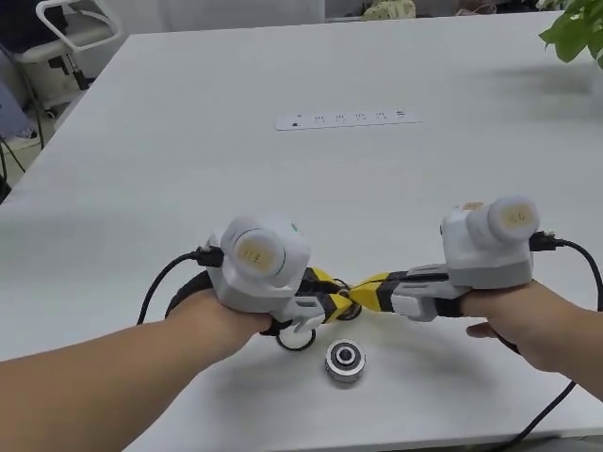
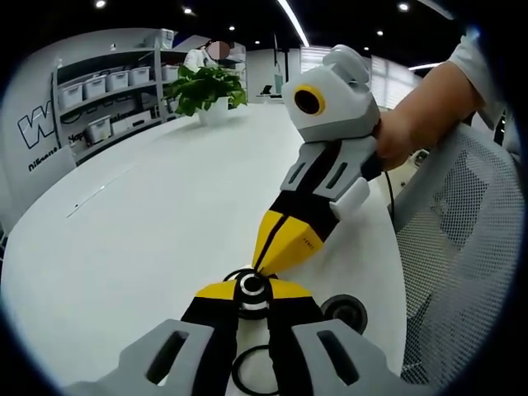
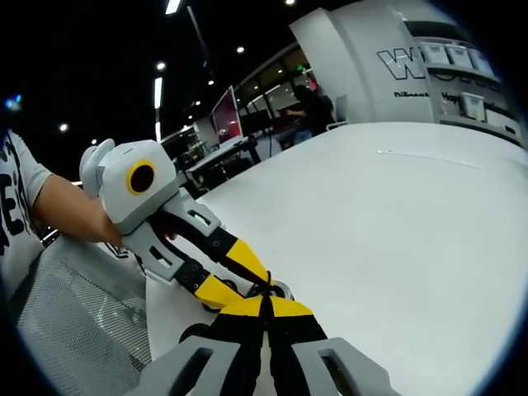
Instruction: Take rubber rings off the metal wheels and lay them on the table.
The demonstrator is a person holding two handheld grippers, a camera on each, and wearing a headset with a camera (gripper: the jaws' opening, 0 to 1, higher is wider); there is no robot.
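L forearm [image 1: 94, 386]: nearest the head cam, bare, lower left, hand wrapped round L gripper's body. Free wheel [image 1: 346, 361]: metal, lying flat on table [image 1: 188, 169], nothing touching it; ref. point for all entries below. L gripper [image 1: 337, 297]: just behind free wheel, reaching in from its left; jaws clamped either side of held wheel [image 2: 252, 289]. Ring [image 2: 235, 274]: black rubber, on held wheel, an arc showing beyond the rim on the side toward R gripper. R gripper [image 1: 360, 299]: just behind free wheel, reaching in from its right, tip to tip w/ L gripper; jaws pressed together, nipping ring's edge. Black loop [image 1: 295, 337]: on table just left of free wheel, under L gripper's body; can't tell if bare ring or ringed wheel. Power strip [image 1: 347, 120]: white, well behind free wheel, mid-table. Plant [image 1: 575, 33]: far behind free wheel, to the right. Chair [image 1: 66, 33]: far behind free wheel, to the left, beyond table edge.
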